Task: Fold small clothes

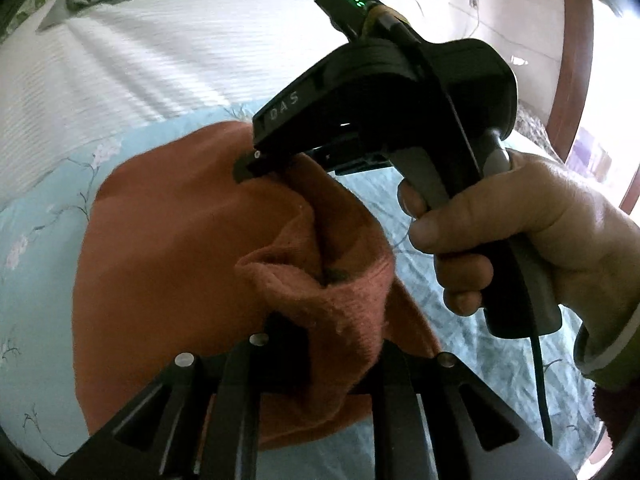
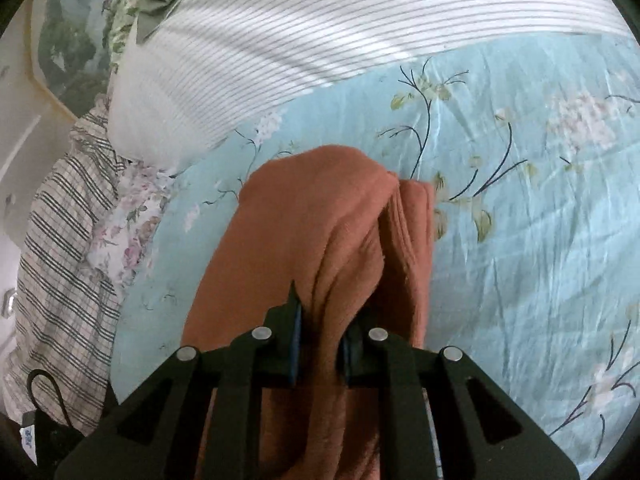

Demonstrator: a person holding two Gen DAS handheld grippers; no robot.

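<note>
Left gripper [image 1: 340, 344] is clamped on a bunched fold of the orange cloth [image 1: 168, 264], the knit fabric pinched between its fingers and rising out of them in a rumpled hump. Right gripper [image 2: 320, 344] likewise grips the cloth [image 2: 320, 216], a ridge of material squeezed between its two pads [image 2: 294, 344]. Seen from the left wrist camera, the right gripper [image 1: 256, 168] nips the far edge of the cloth (its fingertips are partly buried in fabric), held by the person's right hand [image 1: 520, 240] on the handle. Beneath, the cloth drapes onto a pale blue flowered bedsheet [image 2: 520, 200]. Beyond the sheet lies a white striped pillow [image 2: 320, 20]. At far left sits a checked cloth [image 2: 60, 260] beside a small flowered piece [image 2: 128, 232].
</note>
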